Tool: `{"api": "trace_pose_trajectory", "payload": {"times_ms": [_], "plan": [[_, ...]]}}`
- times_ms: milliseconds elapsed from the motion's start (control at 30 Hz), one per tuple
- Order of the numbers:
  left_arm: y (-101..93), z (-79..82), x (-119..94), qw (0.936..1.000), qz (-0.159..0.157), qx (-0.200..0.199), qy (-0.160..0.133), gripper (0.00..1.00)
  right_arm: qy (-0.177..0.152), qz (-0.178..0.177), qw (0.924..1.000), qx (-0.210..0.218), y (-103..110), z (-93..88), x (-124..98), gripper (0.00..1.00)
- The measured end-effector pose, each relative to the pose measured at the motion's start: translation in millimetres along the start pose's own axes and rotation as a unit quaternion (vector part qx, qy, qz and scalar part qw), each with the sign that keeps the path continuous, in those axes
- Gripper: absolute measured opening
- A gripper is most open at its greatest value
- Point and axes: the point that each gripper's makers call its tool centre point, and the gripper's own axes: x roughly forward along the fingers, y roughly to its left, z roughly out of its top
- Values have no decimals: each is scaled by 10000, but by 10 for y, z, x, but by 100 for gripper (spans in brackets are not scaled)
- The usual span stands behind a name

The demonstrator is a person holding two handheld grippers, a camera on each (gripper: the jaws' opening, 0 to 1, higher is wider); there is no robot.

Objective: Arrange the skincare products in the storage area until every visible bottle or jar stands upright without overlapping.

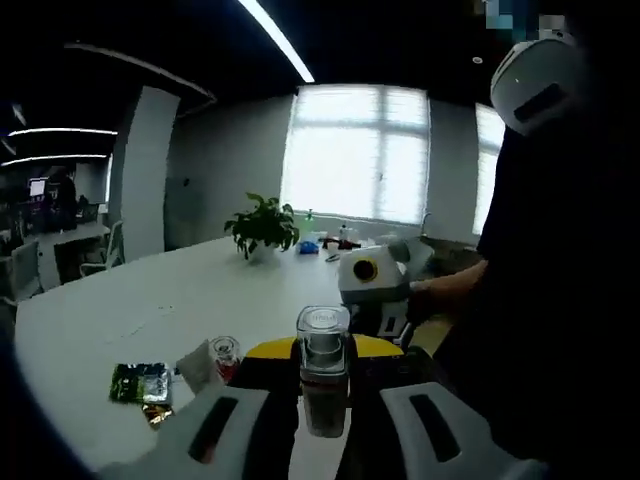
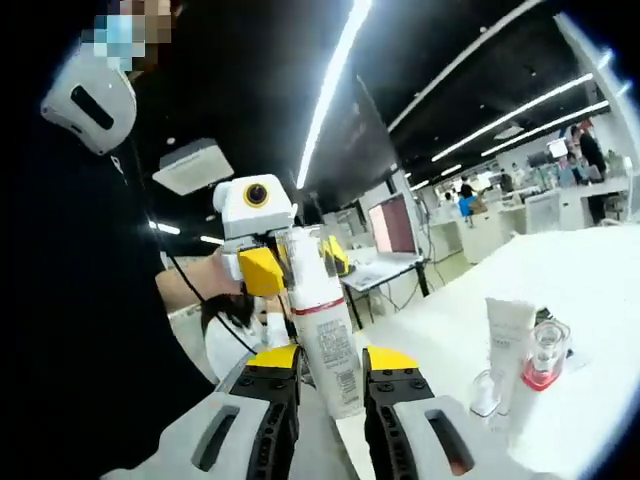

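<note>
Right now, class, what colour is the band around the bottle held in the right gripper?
Red, on the white bottle; clearest in the right gripper view.

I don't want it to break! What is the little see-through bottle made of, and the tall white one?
The little bottle, held in the left gripper, looks like clear glass or hard plastic: you see through it and its cap glints. The tall white bottle, in the right gripper, looks like smooth, opaque plastic with a printed label; I can't be sure.

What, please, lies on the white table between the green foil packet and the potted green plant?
In the left gripper view, the table is bare between the green foil packet and the potted plant.
</note>
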Motion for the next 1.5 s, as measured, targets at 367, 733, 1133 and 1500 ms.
{"api": "trace_pose_trajectory", "payload": {"times_ms": [367, 733, 1133, 1500], "plan": [[-109, -104, 105, 9994, -329, 43, 103, 13, 859, 8, 9902, -1101, 68, -93, -52, 15], [-187, -185, 141, 9983, -524, 134, 194, 13, 1153, 123, 9849, -1287, 88, -157, -44, 12], [-174, -295, 161, 9986, -455, -73, 254, 14, 1337, 32, 9790, -1539, 30, -250, -77, 10], [-150, -402, 173, 9984, -352, -309, 328, 15, 1423, 23, 9786, -1486, -17, -336, -52, 10]]}}
